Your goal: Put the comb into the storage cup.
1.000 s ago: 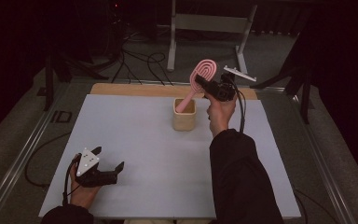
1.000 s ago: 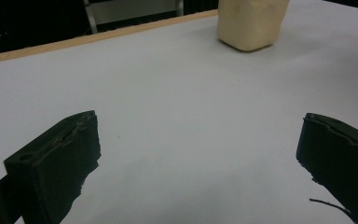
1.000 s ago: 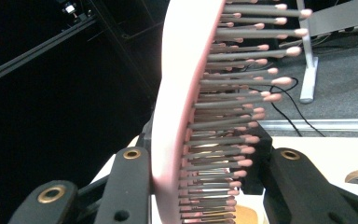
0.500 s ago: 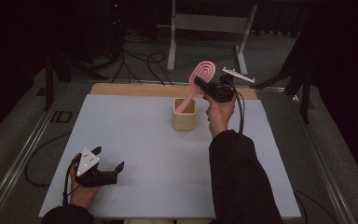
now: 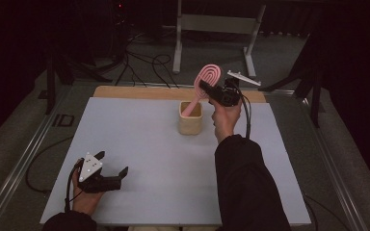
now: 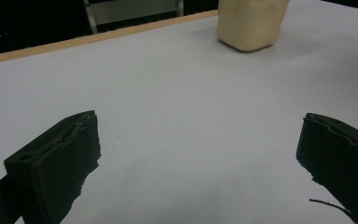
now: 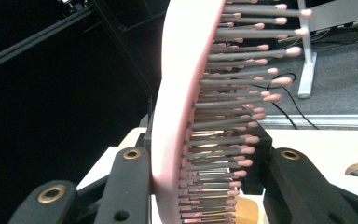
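Hairbrush: a pink hairbrush with grey, pink-tipped bristles, standing tilted at the far middle of the table; its handle end goes down into the cup and its oval head leans up and to the right.
Cup: a beige cup, upright on the white table top, far from the person and a little right of centre. In the left gripper view it stands at the far end of the sheet.
Right gripper: the right gripper is clenched on the hairbrush's head. In the right gripper view the pink back of the brush lies against one jaw and the bristles reach to the other.
Left gripper: the left gripper rests at the near left of the table, well apart from the cup, jaws released with nothing but bare table between them.
Change: against the pictures from a second ago, nothing has shifted; brush, cup and both hands sit in the same places, and the grip is as tight as it was.
Meaning: probably a pause with the handle already in the cup. The brush looks ready to be let go, and whether it then leans steadily on the rim is the open point.
Surroundings: a wooden strip edges the far side; beyond it lie cables and a metal stand on a dark floor.
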A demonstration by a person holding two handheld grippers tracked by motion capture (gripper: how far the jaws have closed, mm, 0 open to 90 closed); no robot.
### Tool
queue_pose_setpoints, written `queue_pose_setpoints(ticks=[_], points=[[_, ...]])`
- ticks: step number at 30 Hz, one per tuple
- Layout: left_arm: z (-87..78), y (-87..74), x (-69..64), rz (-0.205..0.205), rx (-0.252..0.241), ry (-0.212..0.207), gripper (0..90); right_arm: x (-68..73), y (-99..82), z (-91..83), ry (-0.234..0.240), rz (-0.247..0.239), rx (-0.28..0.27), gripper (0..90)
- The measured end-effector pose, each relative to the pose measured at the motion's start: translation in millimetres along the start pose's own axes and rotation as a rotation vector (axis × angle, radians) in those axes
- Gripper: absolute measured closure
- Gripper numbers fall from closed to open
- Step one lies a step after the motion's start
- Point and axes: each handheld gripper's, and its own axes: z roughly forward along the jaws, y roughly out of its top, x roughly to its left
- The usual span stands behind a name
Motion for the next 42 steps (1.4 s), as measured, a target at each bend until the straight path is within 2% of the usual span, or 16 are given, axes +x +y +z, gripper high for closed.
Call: queue_pose_setpoints(ticks=[42], points=[[0.0,0.0,0.2,0.002,0.002,0.001,0.2,-3.5,-13.6,8.1,-0.019,-0.008,0.026,63.8]])
